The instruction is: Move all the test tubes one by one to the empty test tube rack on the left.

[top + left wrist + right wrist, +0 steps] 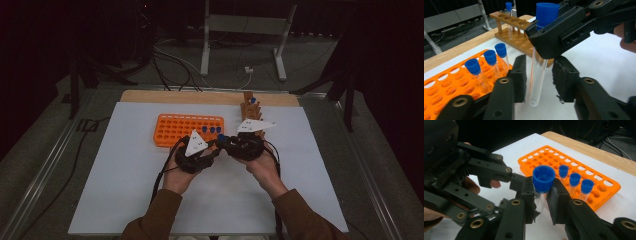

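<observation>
1. White table sheet (125,190) — hard and bare under the handover. If the glass test tube (537,72) falls here, it could crack or roll off.
2. Orange rack (172,131) sits just behind the grippers, and three capped tubes (491,57) stand in its near corner. A swing of either gripper could knock them.
3. Wooden rack (248,107) stands at the far edge with one capped tube (509,15). It is near the right hand, so it is an elbow-room risk only.
4. Right gripper (544,202) is clamped on the tube just under the cap and holds it near upright above the sheet, in front of the orange rack.
5. Left gripper (539,82) has its jaws around the tube's lower half, but they are not yet pinching. One pad (520,77) looks almost against the glass, and the other pad (564,80) is clearly apart from it. If the right gripper lets go now, the tube drops.
6. Uneven pad contact could also lever the tube sideways against the right gripper's hold — smooth glass, so I judge slip or a snapped wall possible.
7. Blue cap (544,178) could loosen if the grippers pull apart along the tube.
</observation>
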Demonstrator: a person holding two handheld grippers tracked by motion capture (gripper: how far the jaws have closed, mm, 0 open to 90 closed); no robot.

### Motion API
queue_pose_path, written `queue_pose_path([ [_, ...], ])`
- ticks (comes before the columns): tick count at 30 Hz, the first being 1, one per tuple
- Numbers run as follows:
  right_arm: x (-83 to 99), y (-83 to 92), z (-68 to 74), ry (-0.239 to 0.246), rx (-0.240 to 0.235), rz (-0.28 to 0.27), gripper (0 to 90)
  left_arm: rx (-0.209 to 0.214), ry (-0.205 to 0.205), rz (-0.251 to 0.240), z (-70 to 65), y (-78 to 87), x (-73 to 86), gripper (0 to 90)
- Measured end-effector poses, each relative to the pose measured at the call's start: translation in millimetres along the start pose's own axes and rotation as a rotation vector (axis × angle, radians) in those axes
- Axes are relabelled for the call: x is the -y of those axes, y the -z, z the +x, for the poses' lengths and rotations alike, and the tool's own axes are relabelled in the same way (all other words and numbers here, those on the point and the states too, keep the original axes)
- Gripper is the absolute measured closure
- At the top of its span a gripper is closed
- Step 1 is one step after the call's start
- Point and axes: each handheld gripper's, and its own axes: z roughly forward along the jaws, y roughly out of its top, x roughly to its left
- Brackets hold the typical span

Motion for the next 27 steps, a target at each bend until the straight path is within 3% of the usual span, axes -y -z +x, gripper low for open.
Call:
queue_pose_path([
  [3,0.0,-0.7,0.6,0.0,-0.003,0.003,77.0,-0.003,-0.009,0.001,0.0,-0.3,0.5,77.4],
  [10,0.8,-0.1,-1.1,0.001,-0.01,0.001,75.9,-0.01,-0.027,0.002,-0.6,-1.0,0.8,78.4],
  [17,1.6,7.5,-5.1,-0.005,-0.01,-0.022,58.2,-0.039,0.001,0.006,7.8,0.8,3.0,78.5],
  [22,3.9,14.4,-9.1,-0.012,-0.035,-0.037,40.2,-0.06,0.021,-0.005,13.7,6.1,2.3,78.5],
  [27,9.8,19.6,-10.0,0.009,0.026,-0.042,21.2,-0.077,0.046,-0.022,21.0,11.1,2.0,78.5],
])
